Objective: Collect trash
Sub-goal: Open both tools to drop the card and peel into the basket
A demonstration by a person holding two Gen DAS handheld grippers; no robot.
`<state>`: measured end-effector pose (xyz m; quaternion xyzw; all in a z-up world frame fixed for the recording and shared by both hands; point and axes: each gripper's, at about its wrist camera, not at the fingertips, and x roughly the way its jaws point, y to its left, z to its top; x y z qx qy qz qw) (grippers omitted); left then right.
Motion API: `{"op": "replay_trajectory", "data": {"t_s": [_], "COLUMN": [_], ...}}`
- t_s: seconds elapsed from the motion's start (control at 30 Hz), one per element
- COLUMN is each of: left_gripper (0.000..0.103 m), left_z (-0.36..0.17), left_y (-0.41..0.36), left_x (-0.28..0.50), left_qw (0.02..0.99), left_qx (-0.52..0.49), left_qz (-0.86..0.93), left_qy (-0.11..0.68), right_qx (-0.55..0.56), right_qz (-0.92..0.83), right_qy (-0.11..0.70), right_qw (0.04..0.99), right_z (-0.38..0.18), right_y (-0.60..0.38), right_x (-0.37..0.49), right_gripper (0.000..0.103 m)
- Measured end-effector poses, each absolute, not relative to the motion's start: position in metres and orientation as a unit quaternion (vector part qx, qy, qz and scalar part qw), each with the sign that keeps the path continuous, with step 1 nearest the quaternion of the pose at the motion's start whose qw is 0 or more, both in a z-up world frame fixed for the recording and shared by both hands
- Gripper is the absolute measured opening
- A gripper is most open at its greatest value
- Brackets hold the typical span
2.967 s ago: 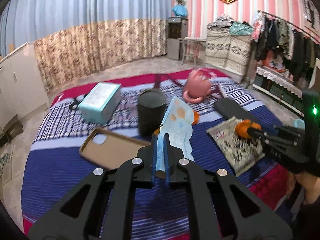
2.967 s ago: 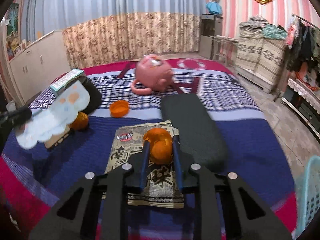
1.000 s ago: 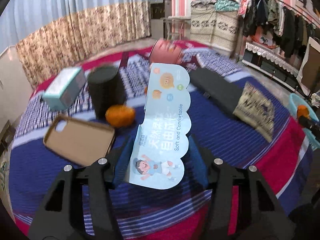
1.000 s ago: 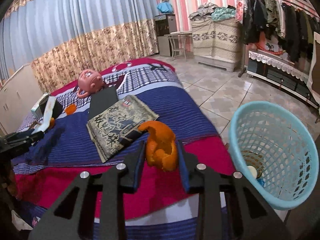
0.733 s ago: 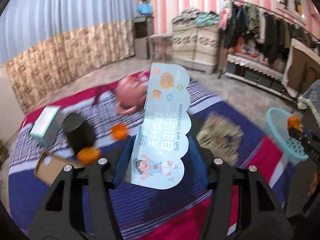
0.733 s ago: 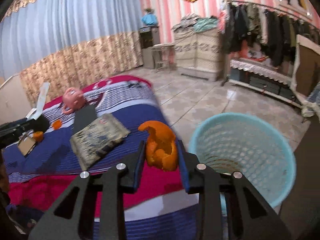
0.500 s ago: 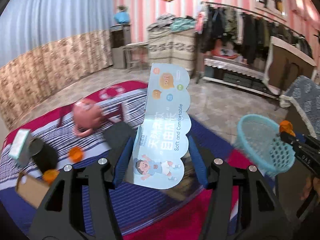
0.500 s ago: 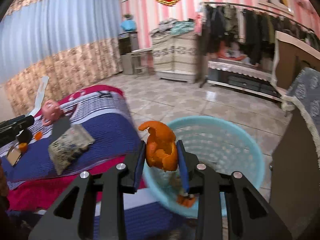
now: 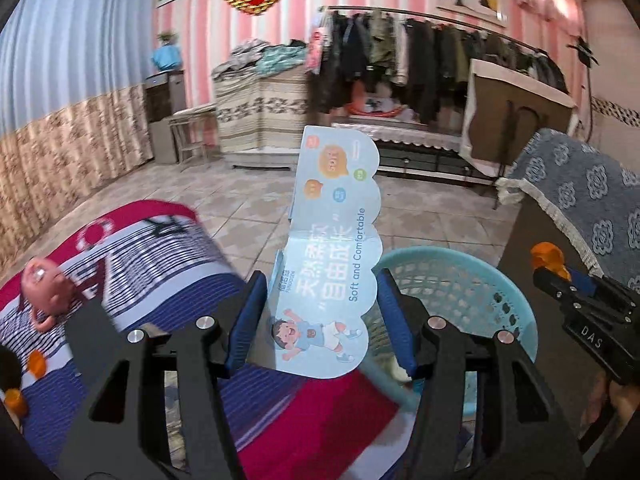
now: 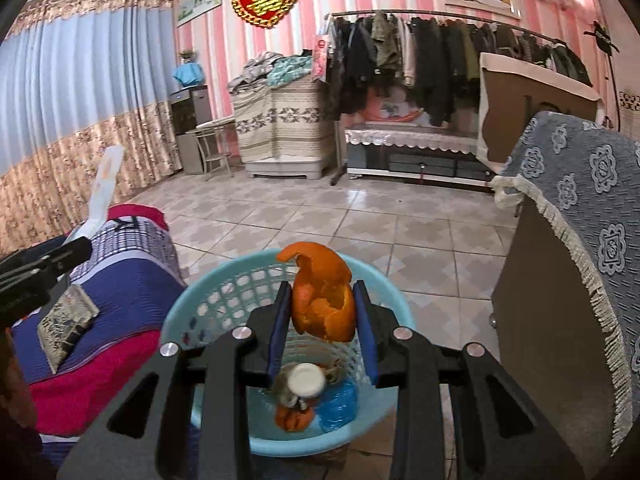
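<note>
My left gripper [image 9: 322, 316] is shut on a light-blue scalloped packaging card [image 9: 334, 264], held upright across its blue pads. Behind the card stands the light-blue mesh trash basket [image 9: 472, 292] on the floor beside the bed. My right gripper [image 10: 322, 328] is shut on a piece of orange peel [image 10: 322, 300] and hangs directly over that basket [image 10: 224, 292]. Inside the basket lie more peel, a white cap and a blue wrapper [image 10: 336, 404]. The right gripper with its peel [image 9: 546, 256] also shows at the right edge of the left wrist view.
The bed with a blue, red and plaid cover [image 10: 120, 280] lies left of the basket, with a patterned packet [image 10: 66, 328] on it. A pink toy [image 9: 44, 284] and orange pieces [image 9: 36, 360] lie further along the bed. A cabinet under a blue-grey cloth [image 10: 580, 240] stands right.
Both grippers swung right from over the bed to the basket, each keeping its load. The right gripper went from short of the basket to above its opening.
</note>
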<state>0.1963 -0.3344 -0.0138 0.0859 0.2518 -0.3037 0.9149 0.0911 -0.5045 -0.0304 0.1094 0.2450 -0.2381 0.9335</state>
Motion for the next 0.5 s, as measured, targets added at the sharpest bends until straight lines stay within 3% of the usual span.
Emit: {"op": "replay_trajectory", "data": {"t_s": [0.43,0.5], "left_gripper": [0.056,0.073], "left_z": [-0.044,-0.045], "left_y": [-0.403,-0.406], "left_x": [0.199,0.203], "left_qw": [0.896,0.894], "left_qx": [0.102,0.097], "left_qz": [-0.350,-0.355], "left_qy": [0.254,0.256], "right_qx": [0.122,0.123], "right_qz": [-0.257,-0.258], "right_qy": [0.250,0.251], "right_qw": [0.926,0.925], "right_z": [-0.039,-0.040], "right_y": [-0.525,-0.527], "right_x": [0.086,0.087], "right_gripper": [0.031,0.032]}}
